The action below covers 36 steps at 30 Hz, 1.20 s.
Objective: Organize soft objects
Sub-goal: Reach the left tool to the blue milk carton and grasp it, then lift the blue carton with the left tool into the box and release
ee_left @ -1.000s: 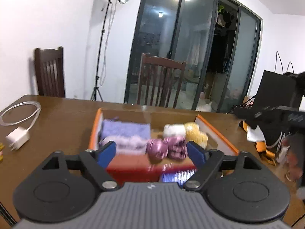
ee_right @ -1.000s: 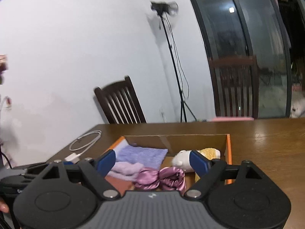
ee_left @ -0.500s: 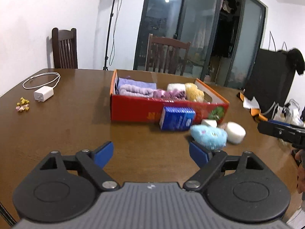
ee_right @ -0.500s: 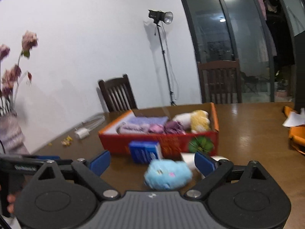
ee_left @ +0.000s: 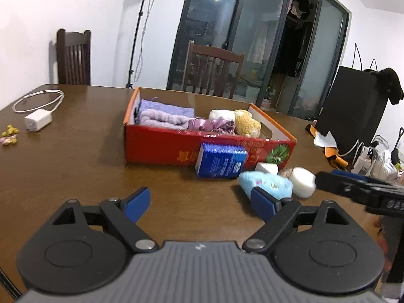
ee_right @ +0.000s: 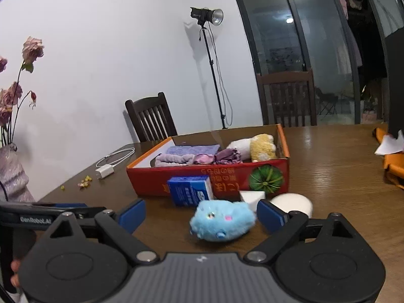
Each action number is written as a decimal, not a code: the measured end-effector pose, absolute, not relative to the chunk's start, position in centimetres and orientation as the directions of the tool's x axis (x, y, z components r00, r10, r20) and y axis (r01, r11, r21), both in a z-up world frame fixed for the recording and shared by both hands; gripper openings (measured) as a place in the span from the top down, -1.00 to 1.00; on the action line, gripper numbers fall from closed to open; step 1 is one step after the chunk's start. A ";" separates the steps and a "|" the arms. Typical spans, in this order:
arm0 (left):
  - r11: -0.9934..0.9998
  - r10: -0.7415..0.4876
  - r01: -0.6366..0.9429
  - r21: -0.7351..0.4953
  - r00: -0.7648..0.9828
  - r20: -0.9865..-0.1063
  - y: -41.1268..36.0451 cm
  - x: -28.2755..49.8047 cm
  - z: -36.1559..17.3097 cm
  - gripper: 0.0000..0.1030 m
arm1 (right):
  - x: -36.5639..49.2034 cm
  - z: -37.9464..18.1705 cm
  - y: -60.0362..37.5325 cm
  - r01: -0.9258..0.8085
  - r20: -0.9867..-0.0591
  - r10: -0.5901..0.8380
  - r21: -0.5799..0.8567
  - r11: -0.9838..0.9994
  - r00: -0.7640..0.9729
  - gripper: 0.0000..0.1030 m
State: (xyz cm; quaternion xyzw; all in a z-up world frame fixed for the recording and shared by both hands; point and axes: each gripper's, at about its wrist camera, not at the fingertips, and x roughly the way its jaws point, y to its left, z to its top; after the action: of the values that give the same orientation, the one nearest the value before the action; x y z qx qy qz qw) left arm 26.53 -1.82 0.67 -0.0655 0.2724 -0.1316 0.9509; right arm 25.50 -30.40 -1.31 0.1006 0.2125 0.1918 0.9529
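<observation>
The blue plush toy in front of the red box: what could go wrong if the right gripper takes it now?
1. The blue plush toy lies close to the white wedge sponge and the round white sponge; the right gripper, its jaws closing around the toy but not yet touching it, could push or catch them.
2. The blue tissue pack leans on the red box; a careless lift might knock it over.

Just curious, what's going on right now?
Left gripper open, empty. Right gripper closing, blue plush between jaws, untouched. Nothing in the way.
</observation>
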 end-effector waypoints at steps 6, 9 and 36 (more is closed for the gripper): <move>0.930 -0.358 0.260 -0.260 0.802 -0.479 -2.8 32.6 0.6 -0.64 | 32.1 -1.7 -28.8 -0.356 -0.387 0.463 0.316 0.879 0.798 -0.35; 0.907 -0.403 0.267 -0.326 0.776 -0.486 -3.1 36.6 -0.2 -0.41 | 36.1 -2.6 -28.2 -0.364 -0.391 0.503 0.378 0.851 0.771 -0.10; 0.832 -0.520 0.301 -0.467 0.718 -0.463 -2.7 39.6 -3.9 0.23 | 39.4 -6.1 -28.2 -0.356 -0.385 0.570 0.499 0.790 0.726 0.53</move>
State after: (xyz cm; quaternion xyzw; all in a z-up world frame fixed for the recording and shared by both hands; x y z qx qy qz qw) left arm 39.63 -2.70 -3.88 -0.1824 0.2999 -0.2256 0.9088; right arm 39.43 -28.16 -6.11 0.1993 0.2683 0.2551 0.9073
